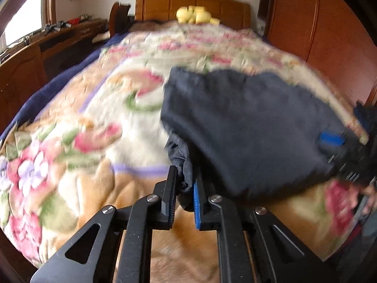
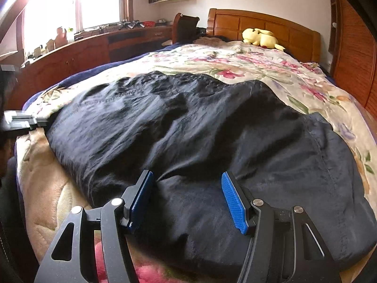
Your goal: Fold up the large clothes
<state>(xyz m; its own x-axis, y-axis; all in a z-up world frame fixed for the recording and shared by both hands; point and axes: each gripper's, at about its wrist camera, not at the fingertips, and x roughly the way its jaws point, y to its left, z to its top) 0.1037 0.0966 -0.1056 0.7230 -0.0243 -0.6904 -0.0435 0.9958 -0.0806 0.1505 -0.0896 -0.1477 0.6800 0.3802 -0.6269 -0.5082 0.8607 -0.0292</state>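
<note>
A large dark navy garment (image 2: 188, 136) lies spread on a floral blanket (image 2: 259, 66) on the bed. In the left wrist view the garment (image 1: 247, 122) lies to the right, and my left gripper (image 1: 185, 184) is shut on a bunched edge of it, held just above the blanket (image 1: 94, 118). My right gripper (image 2: 187, 188) is open, its blue pads (image 2: 232, 200) spread just over the near part of the garment. The right gripper also shows at the right edge of the left wrist view (image 1: 339, 146). The left wrist view is blurred by motion.
A yellow plush toy (image 2: 261, 38) lies by the wooden headboard (image 2: 264, 21). A long wooden desk (image 2: 94, 47) with clutter runs along the left wall under a window. A wooden wardrobe (image 2: 355, 54) stands to the right of the bed.
</note>
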